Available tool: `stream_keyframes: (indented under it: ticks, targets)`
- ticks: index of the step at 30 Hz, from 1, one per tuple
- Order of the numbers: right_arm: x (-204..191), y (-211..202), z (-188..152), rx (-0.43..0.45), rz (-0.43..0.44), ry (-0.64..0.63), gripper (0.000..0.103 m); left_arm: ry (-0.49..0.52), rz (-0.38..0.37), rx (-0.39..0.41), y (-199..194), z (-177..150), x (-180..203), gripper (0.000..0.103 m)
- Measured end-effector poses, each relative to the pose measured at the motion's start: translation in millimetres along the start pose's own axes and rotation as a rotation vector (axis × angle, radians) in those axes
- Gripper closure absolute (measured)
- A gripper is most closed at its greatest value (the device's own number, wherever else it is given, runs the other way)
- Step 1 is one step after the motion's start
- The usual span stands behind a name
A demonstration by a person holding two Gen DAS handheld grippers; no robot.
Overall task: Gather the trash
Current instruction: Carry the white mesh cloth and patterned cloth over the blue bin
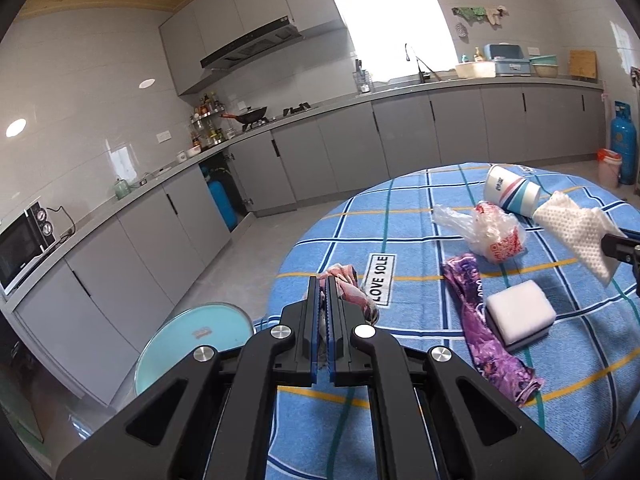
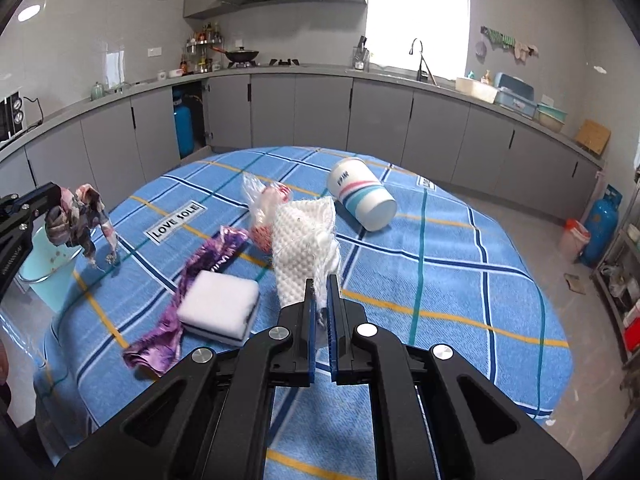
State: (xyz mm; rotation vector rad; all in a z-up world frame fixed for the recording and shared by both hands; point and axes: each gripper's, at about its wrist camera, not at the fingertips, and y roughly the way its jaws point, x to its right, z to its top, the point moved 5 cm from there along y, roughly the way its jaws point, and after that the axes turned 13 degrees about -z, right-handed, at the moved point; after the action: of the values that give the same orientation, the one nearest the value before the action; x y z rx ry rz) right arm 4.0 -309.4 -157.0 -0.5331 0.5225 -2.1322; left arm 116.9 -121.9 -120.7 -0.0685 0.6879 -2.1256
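Right gripper [image 2: 320, 292] jaws are shut on a white foam sheet [image 2: 304, 236], held up just ahead. Left gripper [image 1: 323, 292] jaws are shut on a pink wrapper [image 1: 352, 280]. Both look light, soft and crinkly, so an edge is pinched. Below the left jaws, a bin [image 1: 192, 336] is seen.

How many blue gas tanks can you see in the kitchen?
2. One blue gas tank stands inside the open cabinet under the counter near the stove. The other gas tank stands on the floor at the room's right side. More may be hidden behind closed doors.
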Motion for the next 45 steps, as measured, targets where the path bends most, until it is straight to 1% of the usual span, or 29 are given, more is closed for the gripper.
stream_keyframes:
  ticks: [7,18,26,40,45]
  targets:
    - [-13.4,-6.2,5.9,0.019,0.021,-0.020,0.098,-0.008,0.019,-0.007,0.3,-1.4,-8.1,0.100]
    - [-36.9,-10.8,13.7,0.040,0.053,-0.053,0.097,-0.010,0.079,-0.002,-1.6,-2.0,-27.0,0.100]
    - [-57.6,-12.2,24.6,0.061,0.081,-0.077,0.097,-0.026,0.135,0.000,-5.4,-3.5,-49.6,0.100]
    - [-100.4,-15.8,40.0,0.096,0.129,-0.129,0.097,-0.058,0.201,-0.009,-9.0,-10.2,-85.8,0.100]
    - [-116.7,-17.1,45.1,0.106,0.148,-0.150,0.097,-0.069,0.234,-0.015,-9.1,-13.2,-102.0,0.100]
